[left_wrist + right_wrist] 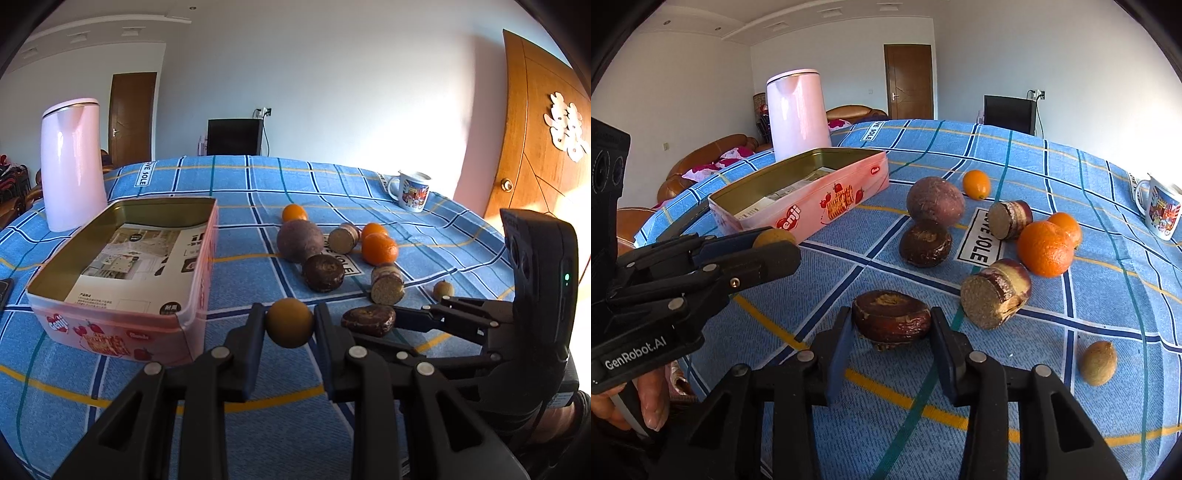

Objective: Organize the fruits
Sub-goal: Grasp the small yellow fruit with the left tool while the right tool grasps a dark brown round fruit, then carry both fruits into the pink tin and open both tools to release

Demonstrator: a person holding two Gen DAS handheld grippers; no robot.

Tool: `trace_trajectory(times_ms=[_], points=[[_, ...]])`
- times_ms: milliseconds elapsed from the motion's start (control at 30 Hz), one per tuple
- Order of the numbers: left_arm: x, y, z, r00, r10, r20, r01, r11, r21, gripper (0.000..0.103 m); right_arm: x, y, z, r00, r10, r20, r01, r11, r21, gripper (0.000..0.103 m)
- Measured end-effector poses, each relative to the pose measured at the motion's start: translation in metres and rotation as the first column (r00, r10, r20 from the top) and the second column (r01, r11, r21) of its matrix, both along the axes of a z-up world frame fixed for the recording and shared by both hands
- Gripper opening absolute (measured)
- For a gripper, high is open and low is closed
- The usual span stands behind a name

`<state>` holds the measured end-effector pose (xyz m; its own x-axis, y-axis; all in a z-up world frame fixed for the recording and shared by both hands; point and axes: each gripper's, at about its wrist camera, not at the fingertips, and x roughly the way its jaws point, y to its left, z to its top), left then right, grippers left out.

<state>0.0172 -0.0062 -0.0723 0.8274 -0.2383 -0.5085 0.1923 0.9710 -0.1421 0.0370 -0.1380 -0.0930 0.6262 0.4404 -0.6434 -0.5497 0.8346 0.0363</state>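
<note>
My left hand-held gripper (290, 323) pinches a round brown fruit (290, 323) that could slip, while my right hand-held gripper (891, 325) narrowly brackets a dark water chestnut (891, 315)

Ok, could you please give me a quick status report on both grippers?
Left gripper shut on round brown fruit. Right gripper straddling dark water chestnut. Pink tin open, path unobstructed.

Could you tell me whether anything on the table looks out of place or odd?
Yes: the pink tin holds only a printed sheet, while the fruit lies scattered on the blue cloth, including two cut cane pieces showing their cut ends.
</note>
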Motion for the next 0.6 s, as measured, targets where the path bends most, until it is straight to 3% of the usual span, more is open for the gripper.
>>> trace_trajectory(times_ms=[367, 600], points=[[-0.006, 0.009, 0.014, 0.997, 0.053, 0.059, -0.055, 0.998, 0.035, 0.028, -0.01, 0.0, 0.013, 0.997, 0.007, 0.077, -0.008, 1.0, 0.016, 0.043], [-0.005, 0.018, 0.02, 0.992, 0.093, 0.085, -0.098, 0.994, 0.051, 0.028, -0.014, 0.002, 0.037, 0.986, 0.012, 0.166, -0.018, 0.999, 0.034, 0.043]])
